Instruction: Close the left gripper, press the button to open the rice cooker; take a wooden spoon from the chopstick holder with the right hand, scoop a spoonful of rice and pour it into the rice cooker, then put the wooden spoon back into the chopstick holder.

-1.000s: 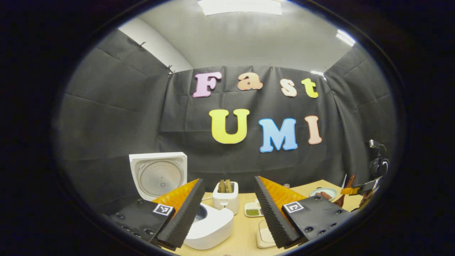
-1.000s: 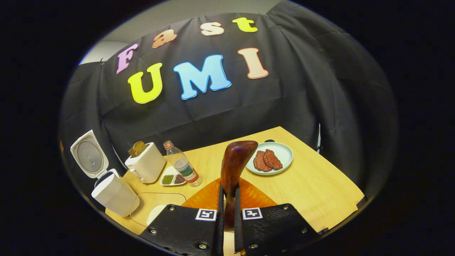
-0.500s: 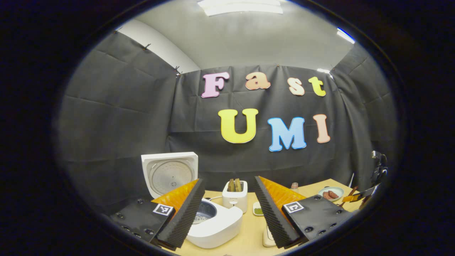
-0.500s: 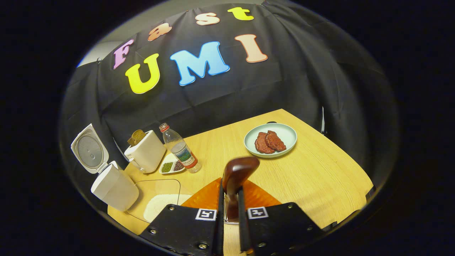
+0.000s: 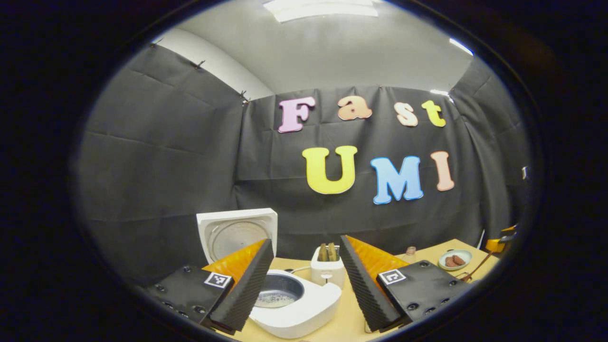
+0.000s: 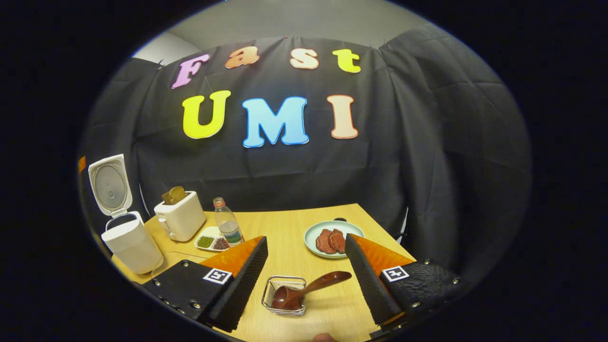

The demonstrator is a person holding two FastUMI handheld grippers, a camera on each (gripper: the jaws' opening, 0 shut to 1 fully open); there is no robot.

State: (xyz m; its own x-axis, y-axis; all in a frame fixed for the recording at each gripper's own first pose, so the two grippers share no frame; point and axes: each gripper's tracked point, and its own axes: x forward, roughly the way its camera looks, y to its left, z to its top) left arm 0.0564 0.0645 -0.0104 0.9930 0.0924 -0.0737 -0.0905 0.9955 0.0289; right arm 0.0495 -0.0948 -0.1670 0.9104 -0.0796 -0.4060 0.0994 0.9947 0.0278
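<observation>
My right claw (image 6: 306, 280) is spread wide and holds nothing, hanging just above the chopstick holder (image 6: 285, 296), a small wire basket on the worktop (image 6: 285, 232). The wooden spoon (image 6: 308, 288) sits in that holder, bowl down inside it and handle leaning out over the rim toward my right finger, touching neither finger. Beyond the holder stands a plate (image 6: 334, 238) with two slices of meat; to the holder's far left are a water bottle (image 6: 227, 227), a small dish of beans (image 6: 211, 242), a toaster (image 6: 180, 221) and, farthest left, the rice cooker (image 6: 126, 240) with its lid up. My left claw (image 5: 306, 280) is also spread and empty, held right over the rice cooker (image 5: 294, 304), whose lid (image 5: 237, 232) stands upright behind the pot; some rice lies in the pot's bottom. The toaster (image 5: 327, 266) is just behind the cooker, and the plate (image 5: 455, 260) is well off to the cooker's right.
</observation>
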